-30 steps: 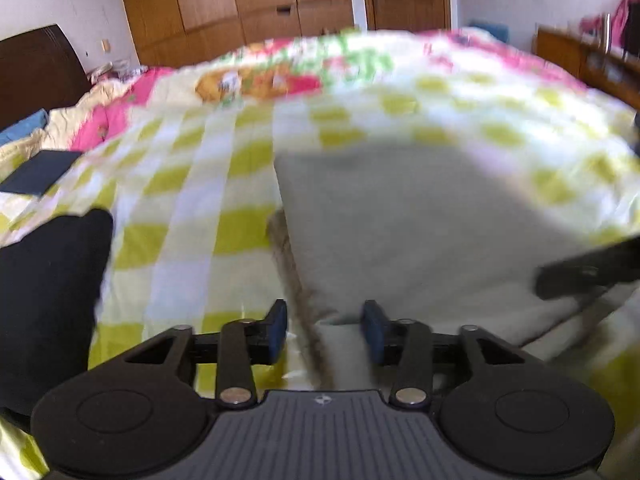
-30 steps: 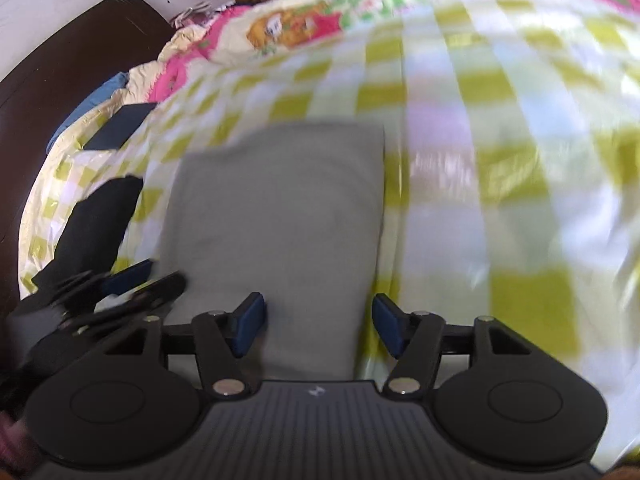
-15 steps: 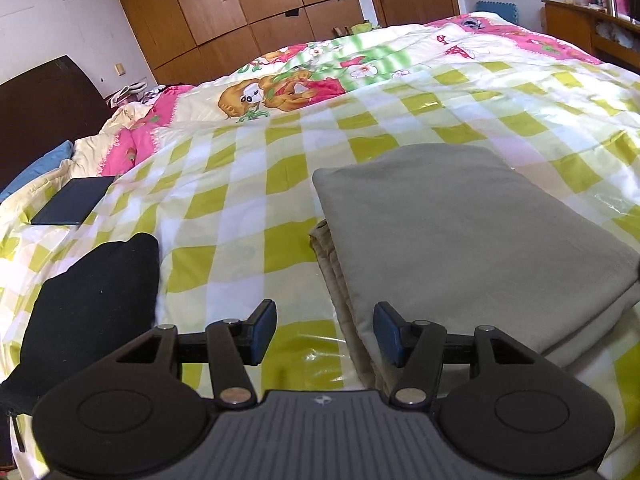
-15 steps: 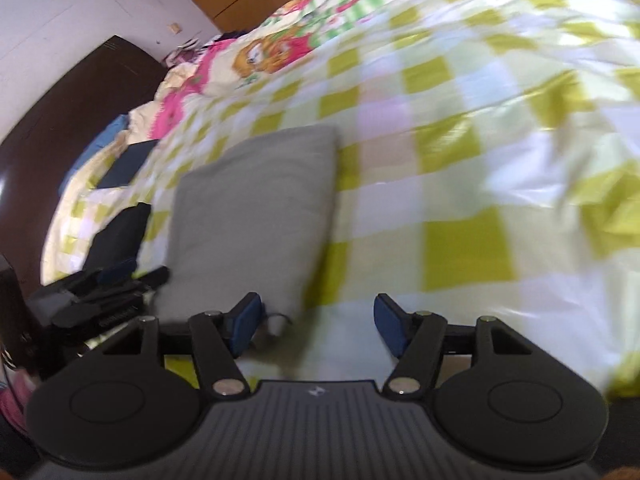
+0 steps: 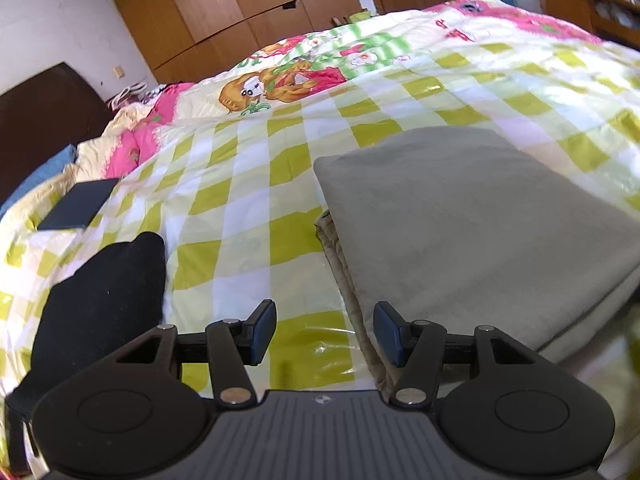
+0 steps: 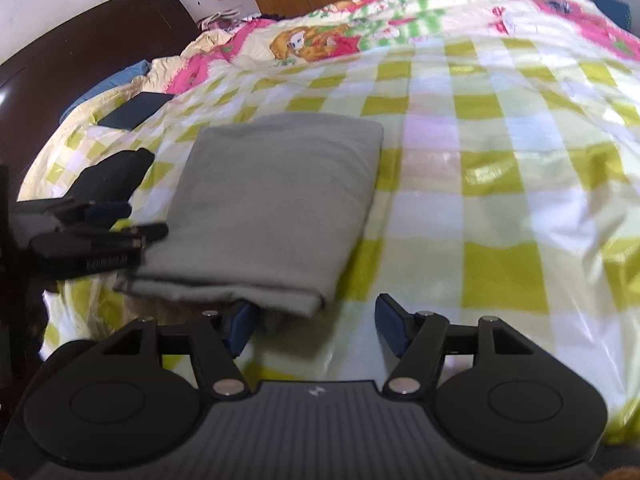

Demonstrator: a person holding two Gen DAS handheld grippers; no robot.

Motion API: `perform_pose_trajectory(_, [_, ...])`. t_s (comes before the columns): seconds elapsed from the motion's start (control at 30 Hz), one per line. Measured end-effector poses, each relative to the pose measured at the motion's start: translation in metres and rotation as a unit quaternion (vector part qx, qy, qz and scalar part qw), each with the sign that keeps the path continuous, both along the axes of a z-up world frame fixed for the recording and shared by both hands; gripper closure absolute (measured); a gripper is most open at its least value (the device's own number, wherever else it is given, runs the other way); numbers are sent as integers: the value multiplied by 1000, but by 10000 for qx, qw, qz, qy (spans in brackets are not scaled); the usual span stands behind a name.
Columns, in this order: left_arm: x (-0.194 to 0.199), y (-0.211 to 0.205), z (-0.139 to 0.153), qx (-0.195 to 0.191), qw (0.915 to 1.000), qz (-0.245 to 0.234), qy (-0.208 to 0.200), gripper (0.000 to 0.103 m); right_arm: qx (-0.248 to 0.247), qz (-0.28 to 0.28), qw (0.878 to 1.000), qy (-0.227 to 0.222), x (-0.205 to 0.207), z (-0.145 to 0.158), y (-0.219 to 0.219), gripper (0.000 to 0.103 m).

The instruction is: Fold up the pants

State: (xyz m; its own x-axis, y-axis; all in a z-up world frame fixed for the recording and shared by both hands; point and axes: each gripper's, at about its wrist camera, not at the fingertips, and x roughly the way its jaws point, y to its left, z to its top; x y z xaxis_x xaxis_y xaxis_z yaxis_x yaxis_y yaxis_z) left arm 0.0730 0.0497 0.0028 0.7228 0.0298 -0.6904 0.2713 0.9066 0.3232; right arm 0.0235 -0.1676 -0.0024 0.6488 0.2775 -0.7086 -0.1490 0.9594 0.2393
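The grey pants (image 5: 472, 216) lie on the bed (image 5: 248, 184), folded into a neat, thick rectangle near the bed's front edge. From how they lie, the folding looks almost done or all done.

The left hand-held gripper (image 5: 325, 330) is open and holds nothing. It sits low at the left front corner of the pants, with one finger (image 5: 390, 334) just over the stacked side layers. The right hand-held gripper (image 6: 310, 326) is open too and holds nothing. Its left finger (image 6: 240, 326) looks tucked right under the front fold of the pants, and its right finger is over bare bed.

Things could go wrong here. If the right one lifts or pulls back fast, that tucked finger could catch the bottom layer and drag the fold open. If the left one closes now, it might pinch only some layers, and the stack would slide apart. The bed cover looks shiny and slippery, so a push could make the whole pile skid or wrinkle.

A black cloth (image 5: 100, 300) lies near the front left edge of the bed, well apart from the pants. A dark flat thing (image 5: 78, 204) sits farther back on the left.
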Motion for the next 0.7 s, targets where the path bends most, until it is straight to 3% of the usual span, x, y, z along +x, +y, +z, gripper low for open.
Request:
perform_pose_trajectory(0.13, [1,0,-2,-3,10000,18,-10,34,-195,-189,9996,-9,-1,-4,-4,38])
perform_pose_trajectory(0.27, [4,4,-12,133,9998,113,91,34,-51,-993,9949,172,-10,-3,-37,38])
perform_pose_trajectory(0.33, [5,12,-21,100,9995,195,233,34,31,-1130,9932,261,-18,-3,-49,38])
perform_pose_trajectory(0.47, [-6,29,-17,-456,9983,310,190,35,13,-950,9952,227,-31,11,-48,34])
perform_pose_trajectory(0.57, [-16,32,-3,-535,9981,293,-78,35,91,-644,9975,293,-43,23,-48,34])
perform_pose_trajectory(0.7, [-19,31,23,-931,9951,118,-296,35,83,-628,9980,-82,-42,46,-47,33])
